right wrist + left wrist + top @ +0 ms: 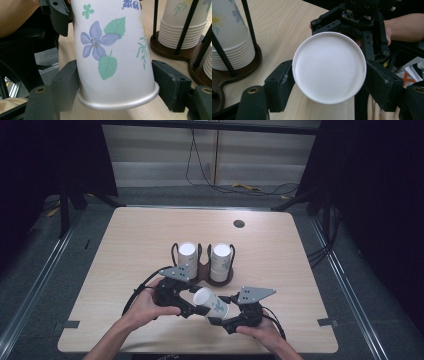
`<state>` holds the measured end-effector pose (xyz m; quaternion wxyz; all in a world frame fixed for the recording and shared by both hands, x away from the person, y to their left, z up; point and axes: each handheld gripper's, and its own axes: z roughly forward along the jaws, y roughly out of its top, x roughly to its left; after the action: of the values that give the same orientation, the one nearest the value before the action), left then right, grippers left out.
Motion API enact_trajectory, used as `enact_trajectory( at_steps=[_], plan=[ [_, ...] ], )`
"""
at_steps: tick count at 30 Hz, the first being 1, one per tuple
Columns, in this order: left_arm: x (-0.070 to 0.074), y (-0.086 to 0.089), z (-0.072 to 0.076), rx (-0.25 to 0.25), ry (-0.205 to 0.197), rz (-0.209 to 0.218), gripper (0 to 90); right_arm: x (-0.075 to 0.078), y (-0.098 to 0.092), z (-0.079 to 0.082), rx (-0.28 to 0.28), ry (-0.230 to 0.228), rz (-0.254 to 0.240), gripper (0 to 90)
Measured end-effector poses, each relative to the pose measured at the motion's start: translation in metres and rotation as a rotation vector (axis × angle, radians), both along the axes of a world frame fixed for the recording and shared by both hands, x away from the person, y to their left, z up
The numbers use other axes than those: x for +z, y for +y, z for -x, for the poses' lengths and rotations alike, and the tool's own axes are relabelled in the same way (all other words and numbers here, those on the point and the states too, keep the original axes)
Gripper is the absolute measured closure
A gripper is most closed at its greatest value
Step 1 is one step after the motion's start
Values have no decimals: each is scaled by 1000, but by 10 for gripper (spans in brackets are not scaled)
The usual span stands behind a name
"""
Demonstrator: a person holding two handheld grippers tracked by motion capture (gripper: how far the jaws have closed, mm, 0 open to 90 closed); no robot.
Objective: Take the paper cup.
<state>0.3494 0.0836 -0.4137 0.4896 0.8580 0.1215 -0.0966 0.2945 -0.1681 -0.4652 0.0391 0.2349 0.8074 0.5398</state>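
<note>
Left hand-held gripper (190,306): held low over the near middle of the counter (140,240), pointing right, jaws spread to either side of the narrow base of the paper cup (211,303), pads just beside it with no squeeze to be made out in the left gripper view. Paper cup: white with a blue flower and green leaf print, lying nearly level in the air between the two tools, long axis running from left hand-held gripper to right, closed base toward the left, rolled mouth rim toward the right. Right hand-held gripper (220,316): coming in from the near right, pinching the cup wall just above the rim, one pad on each flank in the right gripper view; judged the bearing grip, and the nearer tool for any carry. Cup rack (202,270): dark wooden base with thin black uprights, just beyond both tools toward the far side. Left stack of cups (187,254) and right stack of cups (220,260): upside down in separate bays, bases up. Likely obstruction: the uprights and the stack tops, close ahead of the cup's base; left jaws also flanking the base, to be drawn back leftward along the axis before any swing. Round cable hole (239,223): far right of the rack, well apart, no hindrance.
</note>
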Motion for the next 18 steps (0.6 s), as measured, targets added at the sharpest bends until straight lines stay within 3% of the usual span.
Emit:
enact_trajectory(
  at_steps=[8, 12, 15, 18],
  plan=[
    [-1, -2, 1, 16, -21, -27, 204, 8, -3, -1, 0, -5, 29, 259],
    [2, -1, -1, 20, -35, -35, 215, 8, -3, -3, 6, 2, 59, 259],
    [2, -1, -4, 21, -52, -74, 214, 9, -4, -6, -2, 7, 59, 256],
    [1, 2, -7, 29, -43, -63, 214, 11, -8, -7, -9, 12, 73, 257]
  ],
)
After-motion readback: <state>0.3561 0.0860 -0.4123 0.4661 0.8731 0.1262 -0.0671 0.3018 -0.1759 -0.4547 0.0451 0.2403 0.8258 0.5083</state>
